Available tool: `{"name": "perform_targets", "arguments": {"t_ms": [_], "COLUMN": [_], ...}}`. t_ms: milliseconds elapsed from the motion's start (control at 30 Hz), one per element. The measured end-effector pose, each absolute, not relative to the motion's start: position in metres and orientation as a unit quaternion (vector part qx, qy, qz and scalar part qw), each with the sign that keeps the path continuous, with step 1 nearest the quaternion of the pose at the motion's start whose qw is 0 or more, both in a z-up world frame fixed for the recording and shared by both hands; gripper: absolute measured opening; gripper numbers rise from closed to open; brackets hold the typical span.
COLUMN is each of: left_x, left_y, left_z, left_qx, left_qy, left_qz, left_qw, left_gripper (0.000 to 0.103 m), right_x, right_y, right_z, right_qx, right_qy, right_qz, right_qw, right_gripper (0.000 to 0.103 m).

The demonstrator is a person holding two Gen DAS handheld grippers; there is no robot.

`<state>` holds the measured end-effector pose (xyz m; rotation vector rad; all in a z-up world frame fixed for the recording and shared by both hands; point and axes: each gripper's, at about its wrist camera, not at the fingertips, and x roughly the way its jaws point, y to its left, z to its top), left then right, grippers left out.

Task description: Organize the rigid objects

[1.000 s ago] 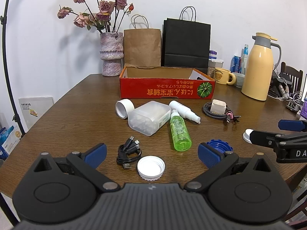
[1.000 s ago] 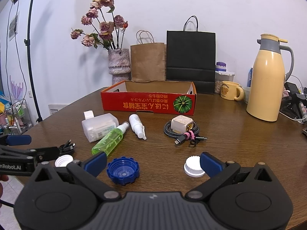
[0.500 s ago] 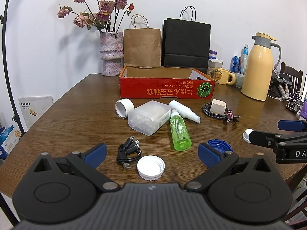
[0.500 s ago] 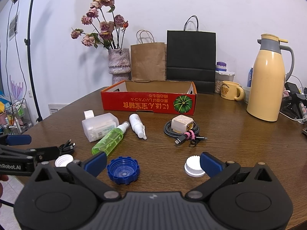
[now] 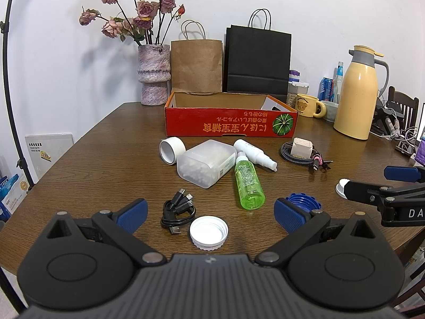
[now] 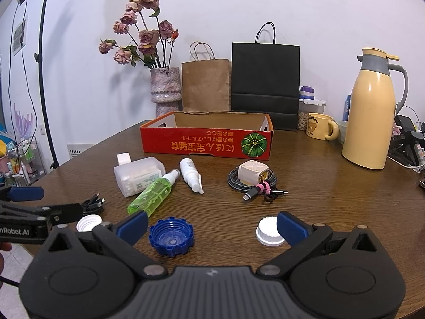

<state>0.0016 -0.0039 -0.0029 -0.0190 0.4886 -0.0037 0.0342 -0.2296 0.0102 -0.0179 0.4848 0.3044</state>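
**Loose items on table, red box standing empty: both tongs waiting wide**

You are holding the left tongs low at the near edge of the table, spread wide and gripping nothing. You are holding the right tongs the same way: fully spread, empty.

Stock, placed relative to the red cardboard box:
- White tape roll, clear plastic container, white spray bottle and green spray bottle are all lying just in front of the box; the container and the green bottle are touching.
- Charger with coiled braided cable is lying in front of the box's right corner.
- Black USB cable bundle and open white cap are lying well in front of the box, between your left tongs' fingers.
- Blue cap and small white cap are lying well in front of the box, by your right tongs.
- The box is sitting open; as far as can be seen, nothing is inside it.

Hazards, as judged:
- Caps are flat and low; closing from above is likely to skid them off the near edge of the table.
- The bottles are lying on their sides and could roll if you nudge one.
- The container touching the green bottle means lifting either may drag the other.
- The two tongs are working close together and could collide.
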Motion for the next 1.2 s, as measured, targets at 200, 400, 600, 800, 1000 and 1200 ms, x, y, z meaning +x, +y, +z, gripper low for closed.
{"name": "perform_targets", "arguments": {"t_ms": [200, 400, 600, 800, 1000, 1200], "left_x": [0.0017, 0.0016, 0.0015, 0.0010, 0.0005, 0.0074], "left_y": [-0.0046, -0.0045, -0.0045, -0.0066, -0.0056, -0.0027], "left_z": [-0.0030, -0.0030, -0.0030, -0.0026, -0.0033, -0.0098], "left_qx": [-0.009, -0.009, -0.010, -0.011, -0.018, -0.024], "left_qy": [0.241, 0.241, 0.241, 0.242, 0.246, 0.268], "left_qz": [-0.002, -0.002, -0.002, -0.004, -0.012, -0.010], "left_qw": [0.970, 0.970, 0.970, 0.970, 0.969, 0.963], "left_gripper": [0.103, 0.103, 0.103, 0.103, 0.103, 0.103], "right_x": [0.0340, 0.0341, 0.0341, 0.0336, 0.0336, 0.0365], "right_y": [-0.2295, -0.2295, -0.2294, -0.2273, -0.2249, -0.2259], "right_z": [0.0107, 0.0105, 0.0102, 0.0113, 0.0104, 0.0063], "right_qx": [-0.009, -0.009, -0.010, -0.011, -0.014, -0.014], "right_qy": [0.239, 0.239, 0.239, 0.238, 0.240, 0.243], "right_qz": [0.150, 0.150, 0.150, 0.151, 0.154, 0.156], "right_qw": [0.959, 0.959, 0.959, 0.959, 0.958, 0.957], "right_gripper": [0.103, 0.103, 0.103, 0.103, 0.103, 0.103]}}
